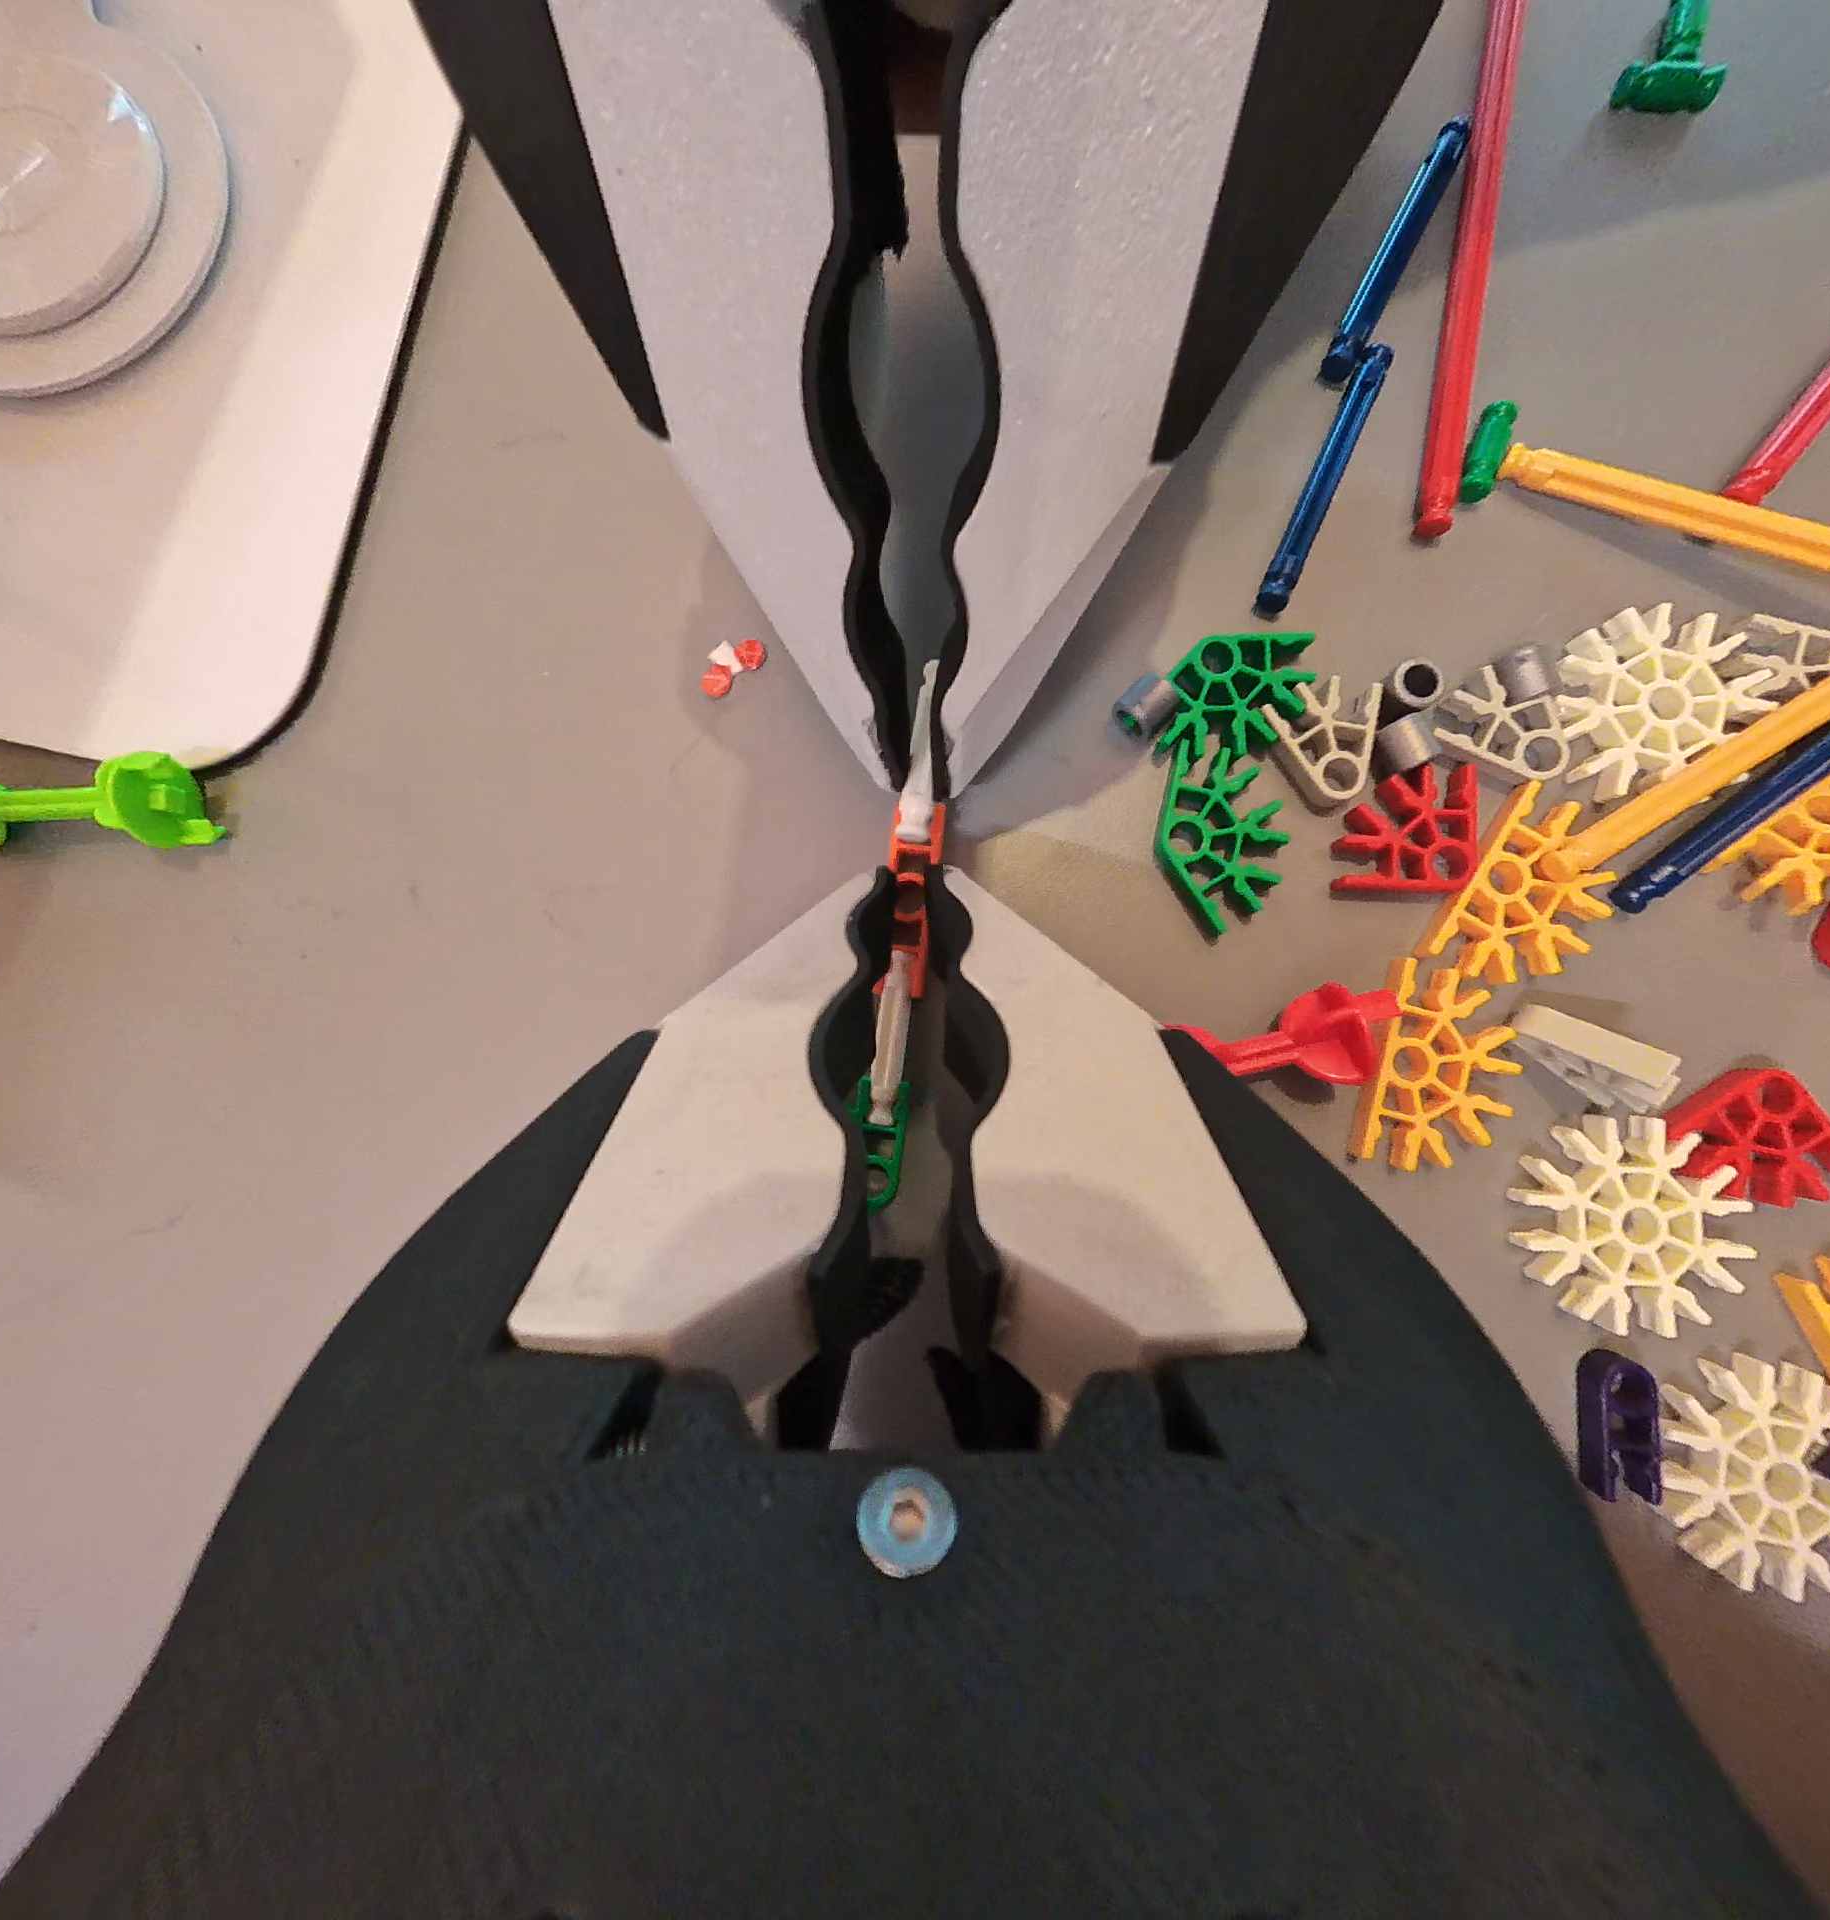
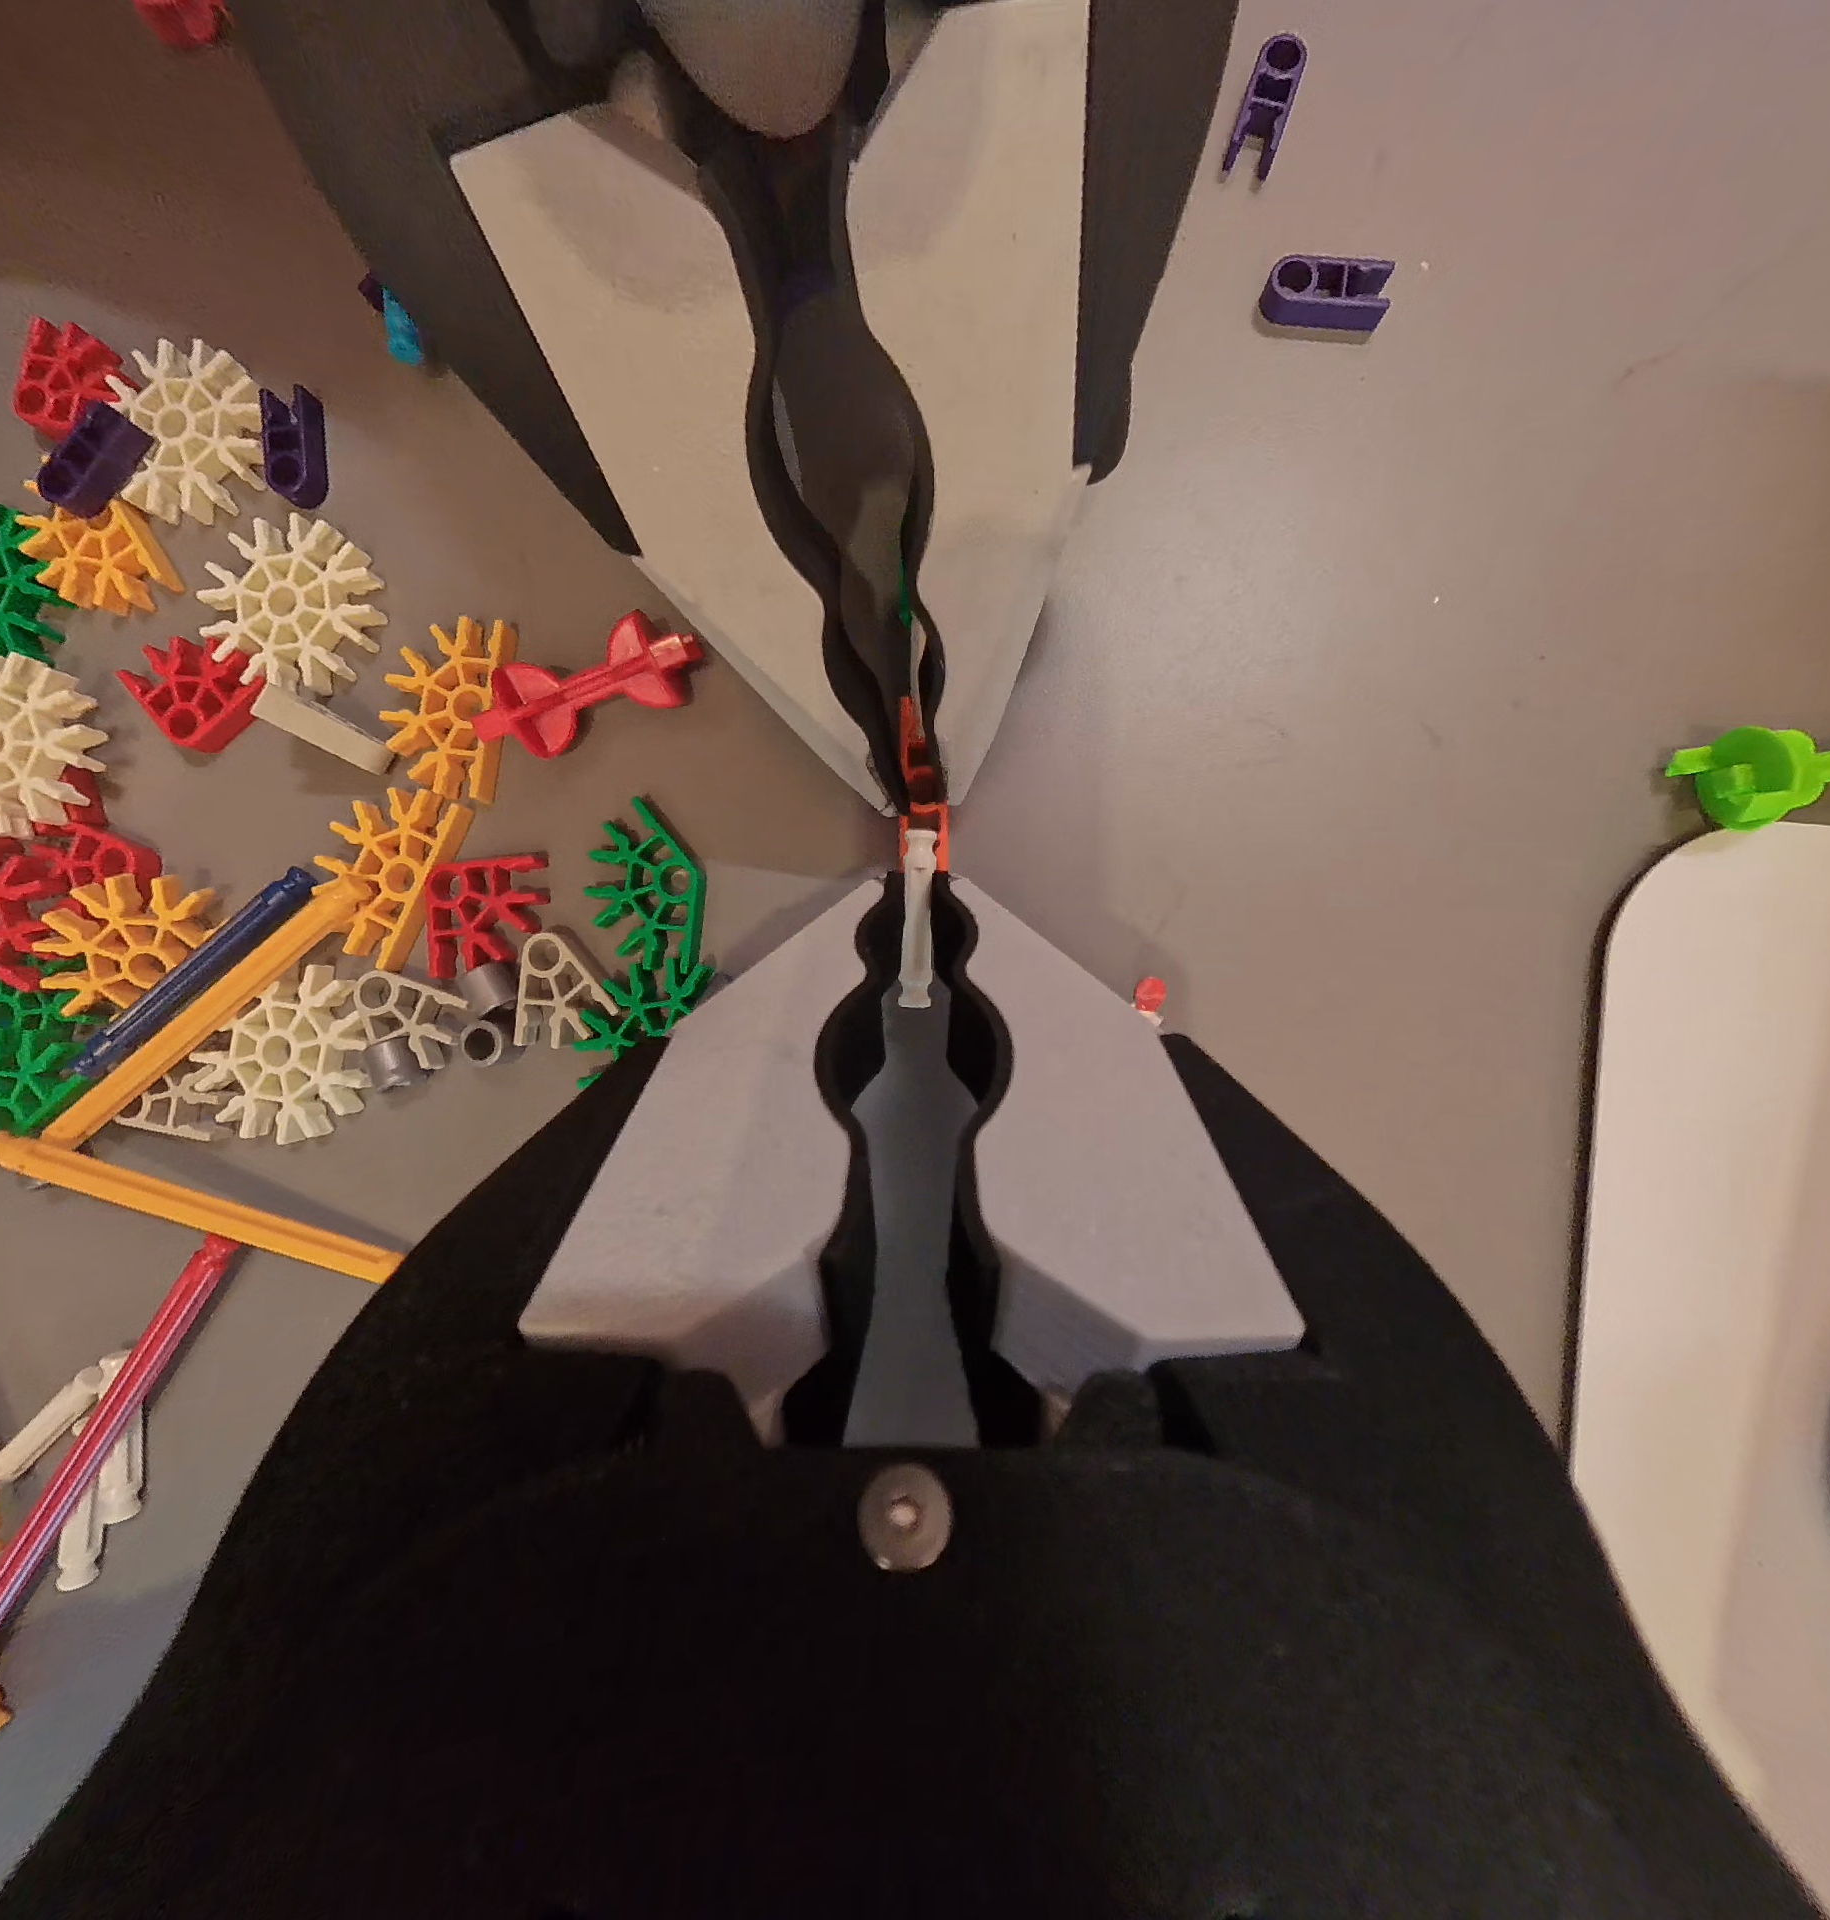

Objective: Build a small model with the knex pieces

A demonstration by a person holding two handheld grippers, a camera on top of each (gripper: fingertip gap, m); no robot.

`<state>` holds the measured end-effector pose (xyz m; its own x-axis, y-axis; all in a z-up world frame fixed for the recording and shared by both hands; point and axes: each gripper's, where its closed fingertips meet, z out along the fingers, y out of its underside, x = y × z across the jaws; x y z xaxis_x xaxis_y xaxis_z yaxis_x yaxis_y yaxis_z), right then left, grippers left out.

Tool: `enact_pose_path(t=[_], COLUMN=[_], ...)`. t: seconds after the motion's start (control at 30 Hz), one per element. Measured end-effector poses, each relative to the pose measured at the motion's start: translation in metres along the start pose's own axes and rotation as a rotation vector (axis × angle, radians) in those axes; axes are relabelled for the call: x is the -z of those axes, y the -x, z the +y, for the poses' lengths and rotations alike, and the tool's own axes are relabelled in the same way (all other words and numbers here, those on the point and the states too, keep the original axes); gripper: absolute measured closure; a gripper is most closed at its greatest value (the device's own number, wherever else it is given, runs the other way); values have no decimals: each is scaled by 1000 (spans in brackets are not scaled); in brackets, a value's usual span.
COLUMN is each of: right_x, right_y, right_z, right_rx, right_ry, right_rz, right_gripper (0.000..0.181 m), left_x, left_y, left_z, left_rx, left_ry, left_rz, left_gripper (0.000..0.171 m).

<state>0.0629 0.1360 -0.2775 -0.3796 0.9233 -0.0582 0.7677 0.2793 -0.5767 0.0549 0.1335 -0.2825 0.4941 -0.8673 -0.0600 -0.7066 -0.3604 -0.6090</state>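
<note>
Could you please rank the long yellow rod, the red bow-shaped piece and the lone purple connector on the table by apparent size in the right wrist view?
1. Long yellow rod
2. Red bow-shaped piece
3. Purple connector, only slightly smaller; it lies farther off, so unsure.

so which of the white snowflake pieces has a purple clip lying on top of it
The top one in the right wrist view, the white snowflake; a dark purple clip overlaps its left edge, the others carry none.

The green connector (image 1: 883,1143) sits partly hidden between the left tool's pads. The orange connector (image 2: 916,769) is mostly concealed inside the opposing tool. The lime piece (image 1: 80,805) and white board (image 2: 1742,1195) are cut off by picture edges.
</note>
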Motion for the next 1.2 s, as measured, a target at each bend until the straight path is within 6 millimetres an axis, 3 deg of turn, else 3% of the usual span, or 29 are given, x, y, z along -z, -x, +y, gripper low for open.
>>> enact_pose_path(t=[0.4, 0.67, 1.2], right_x=[-6, -6, -8], right_y=[0, 0, 1], right_z=[6, 6, 8], right_rx=[11, -7, -45], right_ry=[77, 102, 174], right_rz=[-26, -47, -95], right_gripper=[178, 178, 178], left_x=[-1, 1, -6], left_y=[0, -1, -1], left_z=[-2, -14, -10], left_rx=[15, 94, 116], left_ry=[-14, -94, -66], left_rz=[5, 40, 34], left_gripper=[169, 171, 171])
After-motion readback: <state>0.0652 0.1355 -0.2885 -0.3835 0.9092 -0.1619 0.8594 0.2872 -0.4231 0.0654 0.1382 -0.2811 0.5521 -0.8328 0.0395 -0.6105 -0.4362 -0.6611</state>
